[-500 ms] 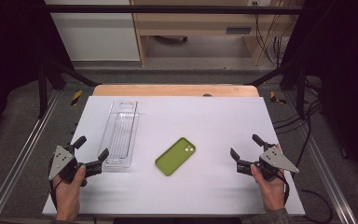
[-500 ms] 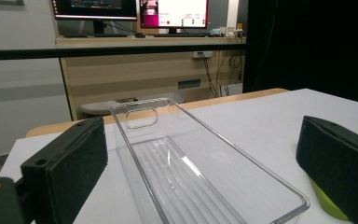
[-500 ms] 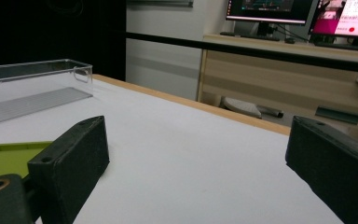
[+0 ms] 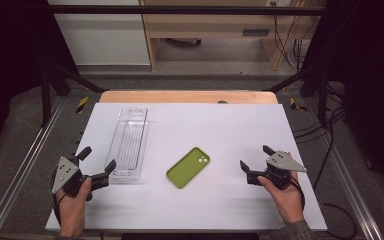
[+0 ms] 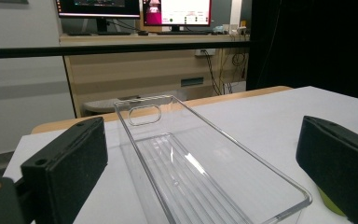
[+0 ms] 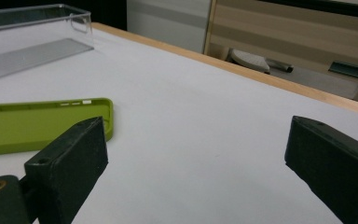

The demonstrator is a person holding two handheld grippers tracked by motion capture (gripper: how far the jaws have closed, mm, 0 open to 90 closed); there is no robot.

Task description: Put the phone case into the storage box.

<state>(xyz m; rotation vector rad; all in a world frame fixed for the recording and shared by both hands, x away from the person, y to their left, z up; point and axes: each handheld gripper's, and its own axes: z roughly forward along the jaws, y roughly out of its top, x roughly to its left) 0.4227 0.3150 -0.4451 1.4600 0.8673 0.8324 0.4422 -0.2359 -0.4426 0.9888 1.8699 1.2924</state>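
A green phone case (image 4: pixel 188 167) lies open side up near the middle of the white table (image 4: pixel 205 125). A clear plastic tray (image 4: pixel 128 142) lies lengthwise to its left. My left gripper (image 4: pixel 97 159) rests at the front left, open, its jaws facing the tray's near end. In the left gripper view the clear tray (image 5: pixel 200 168) stretches away between the wide-apart jaws of the left gripper (image 5: pixel 205 163). My right gripper (image 4: pixel 254 157) sits at the front right, open and empty. The right gripper view has the green case (image 6: pixel 37 123) left of the right gripper (image 6: pixel 196 154).
A wooden strip (image 4: pixel 187 96) runs along the table's far edge. Beyond it stand a wooden desk (image 4: pixel 215 25) and cables. Metal rails (image 4: pixel 25 165) flank the table on both sides. Monitors (image 5: pixel 135 9) stand on the desk in the left gripper view.
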